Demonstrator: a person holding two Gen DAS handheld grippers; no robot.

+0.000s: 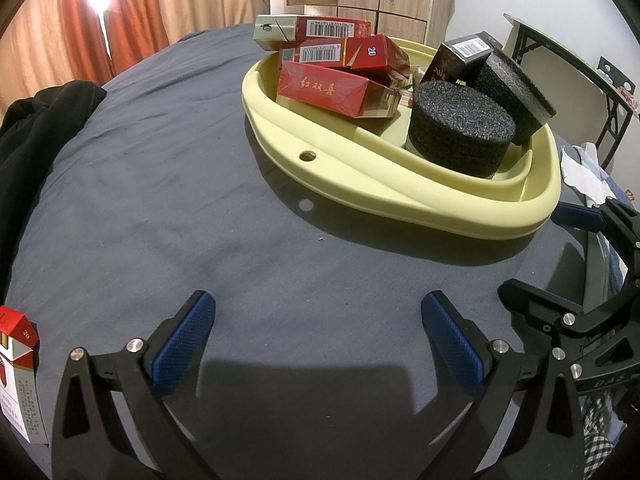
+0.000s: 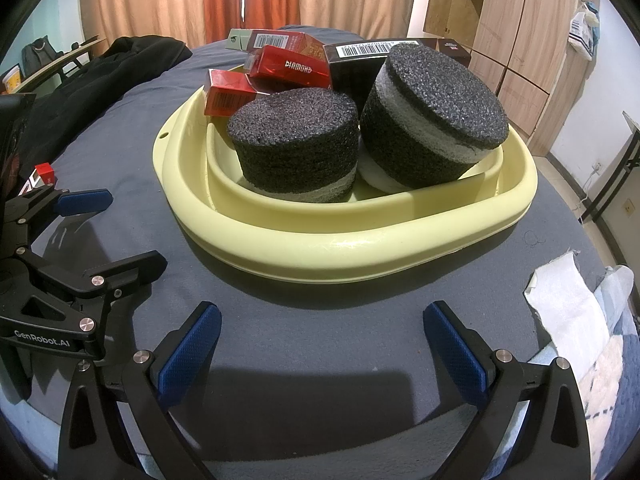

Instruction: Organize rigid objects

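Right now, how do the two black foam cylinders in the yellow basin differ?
The near foam cylinder stands upright and looks shorter; the far foam cylinder is tilted, leaning on the basin rim, and looks taller. The far one shows a pale band under its top; the near one's is near its base. Both are black, round, coarse foam.

Both views are sharp at the centre and bend strongly toward dark, rounded fisheye corners. Daylight blazes through a gap in the curtains (image 1: 120, 12) at eleven o'clock, blowing out to white glare. Overhead light throws a soft-edged shadow under the yellow basin (image 1: 400, 196) toward six o'clock on the grey sheet (image 1: 160, 200).
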